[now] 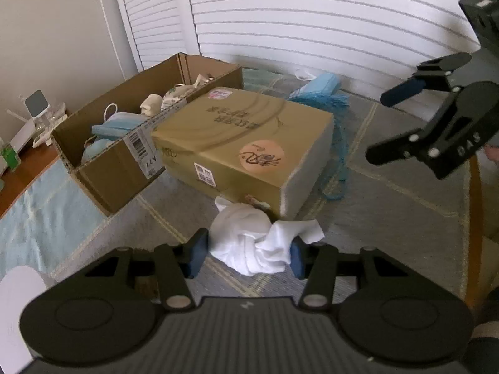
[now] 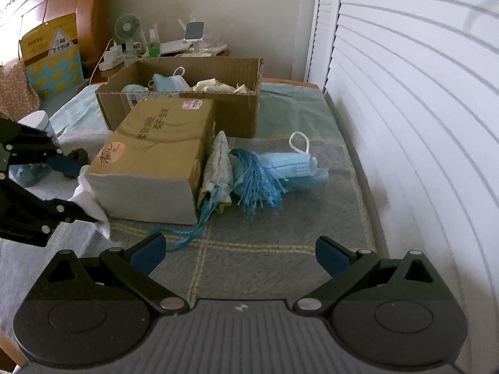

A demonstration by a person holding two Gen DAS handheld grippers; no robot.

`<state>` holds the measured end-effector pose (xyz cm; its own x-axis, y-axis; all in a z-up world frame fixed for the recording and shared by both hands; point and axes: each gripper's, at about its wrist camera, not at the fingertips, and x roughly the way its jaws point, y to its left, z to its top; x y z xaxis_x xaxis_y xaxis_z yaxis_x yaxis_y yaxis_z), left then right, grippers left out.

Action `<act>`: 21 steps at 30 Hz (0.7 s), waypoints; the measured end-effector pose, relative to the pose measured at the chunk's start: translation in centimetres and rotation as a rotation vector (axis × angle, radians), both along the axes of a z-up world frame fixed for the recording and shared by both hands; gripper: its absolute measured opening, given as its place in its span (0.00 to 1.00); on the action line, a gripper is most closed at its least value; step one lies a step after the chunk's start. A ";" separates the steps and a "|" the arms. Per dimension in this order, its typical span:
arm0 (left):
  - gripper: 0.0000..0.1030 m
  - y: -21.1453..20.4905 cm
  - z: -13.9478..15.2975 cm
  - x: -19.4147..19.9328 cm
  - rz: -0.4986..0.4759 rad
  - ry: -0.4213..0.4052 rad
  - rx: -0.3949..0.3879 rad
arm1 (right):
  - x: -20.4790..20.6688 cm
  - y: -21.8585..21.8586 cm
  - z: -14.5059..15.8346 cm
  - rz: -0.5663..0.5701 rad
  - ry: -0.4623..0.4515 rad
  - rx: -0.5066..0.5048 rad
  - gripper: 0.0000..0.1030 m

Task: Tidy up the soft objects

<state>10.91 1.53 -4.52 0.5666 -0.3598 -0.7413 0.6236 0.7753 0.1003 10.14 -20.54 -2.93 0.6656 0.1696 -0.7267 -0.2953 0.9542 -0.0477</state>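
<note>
Left tool [image 1: 249, 252]: pads clamped on white cloth [image 1: 249, 243] at 6 o'clock against closed carton [image 1: 243, 143] | right tool [image 2: 240, 255]: apart, empty | risk: your shallow pinch could slip.

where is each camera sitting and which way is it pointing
Left wrist: on the left gripper, angled down at a crumpled white cloth between its blue pads; the right gripper shows at upper right.
Right wrist: on the right gripper, angled down at the checked grey mat, jaws open and empty; the left gripper shows at left, on the cloth.
Shared: the closed tan cardboard box, open brown carton, blue mesh netting.
</note>
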 end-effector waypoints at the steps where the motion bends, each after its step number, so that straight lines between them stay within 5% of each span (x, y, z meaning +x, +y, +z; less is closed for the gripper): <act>1: 0.50 0.0 0.1 -0.2 0.000 -0.002 0.000 | -0.1 -0.1 0.2 -0.005 -0.006 -0.003 1.00; 11: 0.50 0.0 1.2 -2.8 -0.008 -0.007 -0.023 | 1.0 -1.4 2.1 -0.089 -0.092 -0.013 1.00; 21: 0.50 -0.3 0.9 -3.0 -0.004 0.012 -0.052 | 6.5 -1.1 2.6 -0.154 -0.145 -0.031 0.95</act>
<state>7.94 1.28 -3.63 0.5563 -0.3998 -0.7285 0.6272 0.7770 0.0526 16.63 -21.64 -0.31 0.7799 0.0367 -0.6248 -0.1339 0.9849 -0.1093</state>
